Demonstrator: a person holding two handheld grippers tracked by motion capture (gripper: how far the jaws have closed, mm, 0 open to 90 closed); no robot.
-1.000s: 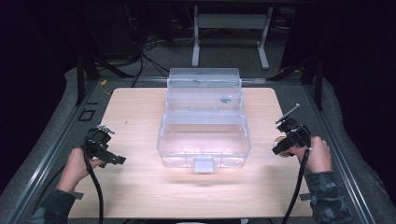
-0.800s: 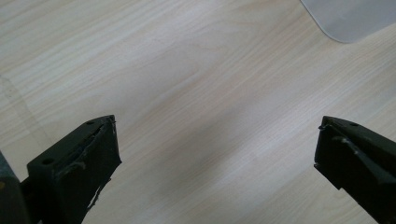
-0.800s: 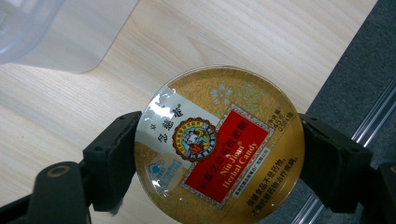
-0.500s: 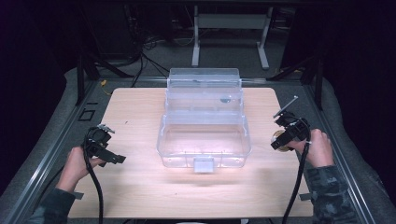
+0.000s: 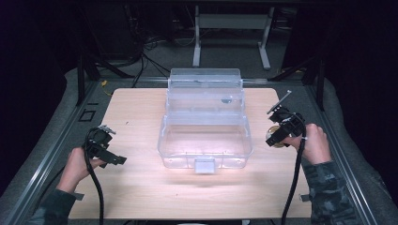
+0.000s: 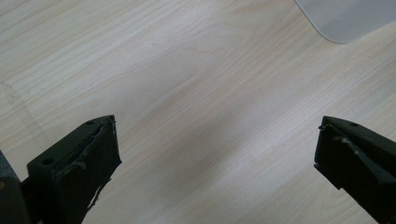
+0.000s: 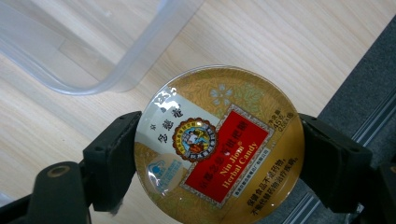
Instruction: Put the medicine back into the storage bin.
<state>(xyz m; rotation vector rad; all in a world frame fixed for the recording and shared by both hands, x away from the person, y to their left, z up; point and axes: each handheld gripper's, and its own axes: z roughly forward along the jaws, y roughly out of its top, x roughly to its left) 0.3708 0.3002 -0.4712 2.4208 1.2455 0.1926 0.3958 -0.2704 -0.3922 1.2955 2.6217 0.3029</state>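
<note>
A clear plastic box (image 5: 205, 136) with its lid raised at the back stands in the middle of the wooden table (image 5: 141, 192). My right gripper (image 5: 277, 136) is to the right of the box, lifted off the table, shut on a round gold candy tin (image 7: 219, 144) with a red label; both jaws press on the tin's rim. A corner of the box (image 7: 93, 56) lies just beyond the tin. My left gripper (image 5: 115, 159) rests low at the table's left, jaws wide open over bare wood, with nothing between them. A rounded corner of the box (image 6: 343, 18) sits far ahead of it.
The grey padded border (image 5: 361, 187) and a metal rail run along the table's right edge close to the right hand. Frame legs and cables (image 5: 230, 28) stand beyond the far edge.
My right gripper has risen with the tin and moved a little toward the far side. The left gripper and the box have stayed put.
</note>
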